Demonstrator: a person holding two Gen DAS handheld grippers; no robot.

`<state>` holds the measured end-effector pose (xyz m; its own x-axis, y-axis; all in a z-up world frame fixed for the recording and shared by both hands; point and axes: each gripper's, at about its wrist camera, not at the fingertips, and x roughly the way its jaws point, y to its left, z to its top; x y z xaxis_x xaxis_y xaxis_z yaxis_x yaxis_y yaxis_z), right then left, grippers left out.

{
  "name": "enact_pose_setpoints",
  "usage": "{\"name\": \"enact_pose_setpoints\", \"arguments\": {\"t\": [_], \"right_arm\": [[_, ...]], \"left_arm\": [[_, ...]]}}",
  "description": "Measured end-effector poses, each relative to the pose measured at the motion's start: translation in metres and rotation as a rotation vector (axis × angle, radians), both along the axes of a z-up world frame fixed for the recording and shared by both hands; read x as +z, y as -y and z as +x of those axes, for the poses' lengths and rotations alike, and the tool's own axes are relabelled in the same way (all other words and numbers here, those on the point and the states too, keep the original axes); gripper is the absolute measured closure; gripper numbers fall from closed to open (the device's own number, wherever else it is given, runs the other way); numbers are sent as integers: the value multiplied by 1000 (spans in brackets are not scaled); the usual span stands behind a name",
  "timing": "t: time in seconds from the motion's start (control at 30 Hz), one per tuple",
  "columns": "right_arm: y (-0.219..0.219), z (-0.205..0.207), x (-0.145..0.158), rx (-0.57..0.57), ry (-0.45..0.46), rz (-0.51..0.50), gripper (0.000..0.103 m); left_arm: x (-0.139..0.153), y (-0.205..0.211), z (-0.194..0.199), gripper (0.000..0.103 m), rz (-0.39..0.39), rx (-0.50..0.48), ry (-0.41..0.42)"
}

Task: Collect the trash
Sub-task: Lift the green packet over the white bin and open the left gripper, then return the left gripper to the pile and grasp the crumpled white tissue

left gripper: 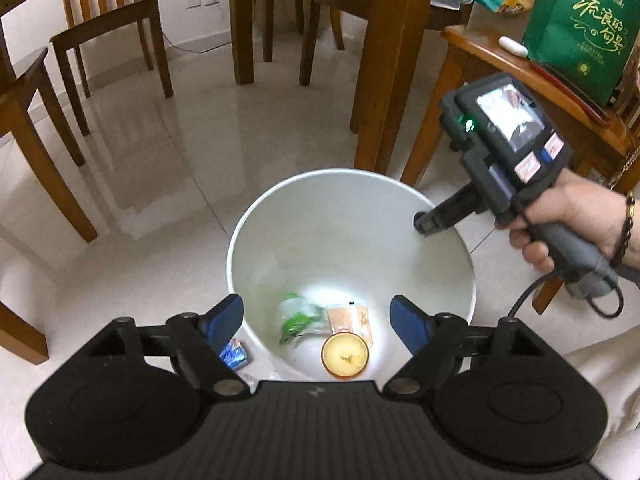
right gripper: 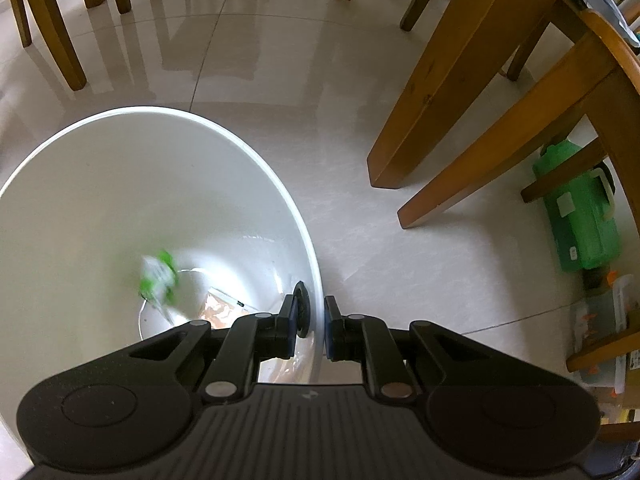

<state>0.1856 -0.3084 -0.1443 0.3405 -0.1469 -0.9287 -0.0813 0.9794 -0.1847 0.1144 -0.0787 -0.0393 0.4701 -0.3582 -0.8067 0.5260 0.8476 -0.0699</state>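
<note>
The spread, empty left gripper (left gripper: 316, 316) hangs over the round white plastic bin (left gripper: 256, 216), whose rim the right gripper (right gripper: 314, 324) pinches; a green-white wrapper (left gripper: 298, 318), orange packet (left gripper: 348, 318) and yellow lid (left gripper: 345, 356) lie inside, while a blue packet (left gripper: 236, 354) remains on the floor beside the left finger.

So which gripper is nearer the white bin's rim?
Right. The right gripper has its fingers closed on the white bin at its rim; the left gripper hangs open above the bin's mouth, touching nothing.
</note>
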Motion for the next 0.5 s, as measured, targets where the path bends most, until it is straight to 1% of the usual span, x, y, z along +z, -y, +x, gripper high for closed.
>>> {"name": "enact_pose_setpoints", "arguments": {"t": [0.13,0.27,0.4,0.5], "right_arm": [[0,0,0,0,-3,-6,87],[0,1,0,-2,-10,-9,87],[-2,1,1,-5,-20,-14,87],[-4,0,0,1,-27,-22,87]], "left_arm": [[-8,-11,-5,22,17,22,-3],[-21,-27,-11,22,3,60,-30],[-46,-42,-16,22,8,105,-68],[-70,-53,-20,22,14,137,-104]]}}
